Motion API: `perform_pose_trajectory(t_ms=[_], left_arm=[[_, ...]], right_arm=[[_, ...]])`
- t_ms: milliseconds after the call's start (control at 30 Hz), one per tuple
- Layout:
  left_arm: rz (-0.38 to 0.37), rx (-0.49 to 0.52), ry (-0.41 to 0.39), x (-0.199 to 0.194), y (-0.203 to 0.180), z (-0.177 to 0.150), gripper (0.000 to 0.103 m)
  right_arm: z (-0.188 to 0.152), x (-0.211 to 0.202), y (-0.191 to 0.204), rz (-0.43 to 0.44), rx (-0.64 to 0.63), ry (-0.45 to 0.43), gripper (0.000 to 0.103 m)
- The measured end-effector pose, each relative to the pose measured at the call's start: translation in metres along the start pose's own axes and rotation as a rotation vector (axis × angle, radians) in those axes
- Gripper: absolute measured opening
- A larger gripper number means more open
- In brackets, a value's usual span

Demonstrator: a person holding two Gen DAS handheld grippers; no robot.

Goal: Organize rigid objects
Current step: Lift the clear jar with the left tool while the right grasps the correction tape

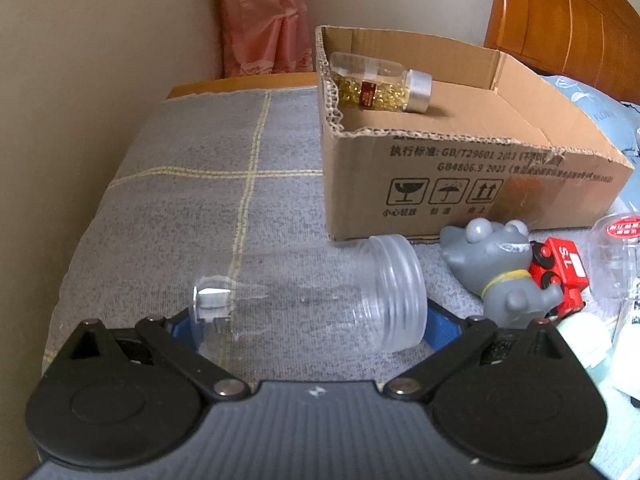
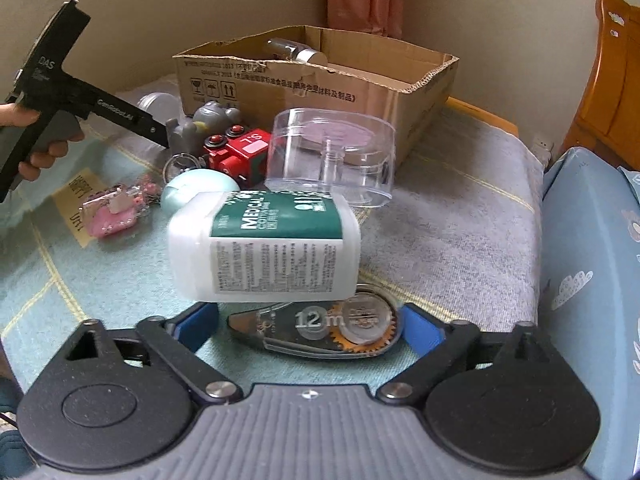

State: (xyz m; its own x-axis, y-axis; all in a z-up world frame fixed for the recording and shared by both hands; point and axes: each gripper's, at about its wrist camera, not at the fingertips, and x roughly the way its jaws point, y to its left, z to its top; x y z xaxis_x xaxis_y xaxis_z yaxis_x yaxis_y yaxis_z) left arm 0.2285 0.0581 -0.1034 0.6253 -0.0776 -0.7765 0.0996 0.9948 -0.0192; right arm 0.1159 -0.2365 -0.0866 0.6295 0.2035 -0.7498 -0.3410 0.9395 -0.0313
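Note:
In the left wrist view an empty clear plastic jar (image 1: 312,296) lies on its side between the blue fingers of my left gripper (image 1: 308,324), which is closed on it. A cardboard box (image 1: 460,184) behind holds a bottle of yellow capsules (image 1: 380,84). In the right wrist view my right gripper (image 2: 310,320) is open around a correction tape dispenser (image 2: 320,330), with a white medical bottle (image 2: 264,248) lying just beyond. The left gripper (image 2: 60,96) shows at the left edge; its tips are hidden.
A grey hippo toy (image 1: 500,268), a red toy car (image 1: 560,276), a clear round container (image 2: 336,156), a mint egg-shaped item (image 2: 196,196) and a pink keychain (image 2: 116,208) lie on the bedspread. A wooden headboard (image 2: 608,80) and blue pillow (image 2: 592,264) are at right.

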Motion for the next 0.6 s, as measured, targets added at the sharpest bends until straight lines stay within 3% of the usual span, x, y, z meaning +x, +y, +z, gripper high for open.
perform_pose_trajectory(t_ms=[333,500,600], left_arm=[[-0.008,0.012,-0.026,-0.009,0.005,-0.01,0.093],[-0.036,0.092,-0.028,-0.02,0.006,-0.021,0.093],[-0.057,0.132,-0.01,-0.027,0.007,-0.028,0.096]], right_arm=[[-0.017,-0.019,0.027,-0.113,0.148,0.037,0.093],[-0.026,-0.027,0.046,-0.142,0.183,0.049,0.093],[-0.028,-0.03,0.054,-0.135,0.178,0.069,0.1]])
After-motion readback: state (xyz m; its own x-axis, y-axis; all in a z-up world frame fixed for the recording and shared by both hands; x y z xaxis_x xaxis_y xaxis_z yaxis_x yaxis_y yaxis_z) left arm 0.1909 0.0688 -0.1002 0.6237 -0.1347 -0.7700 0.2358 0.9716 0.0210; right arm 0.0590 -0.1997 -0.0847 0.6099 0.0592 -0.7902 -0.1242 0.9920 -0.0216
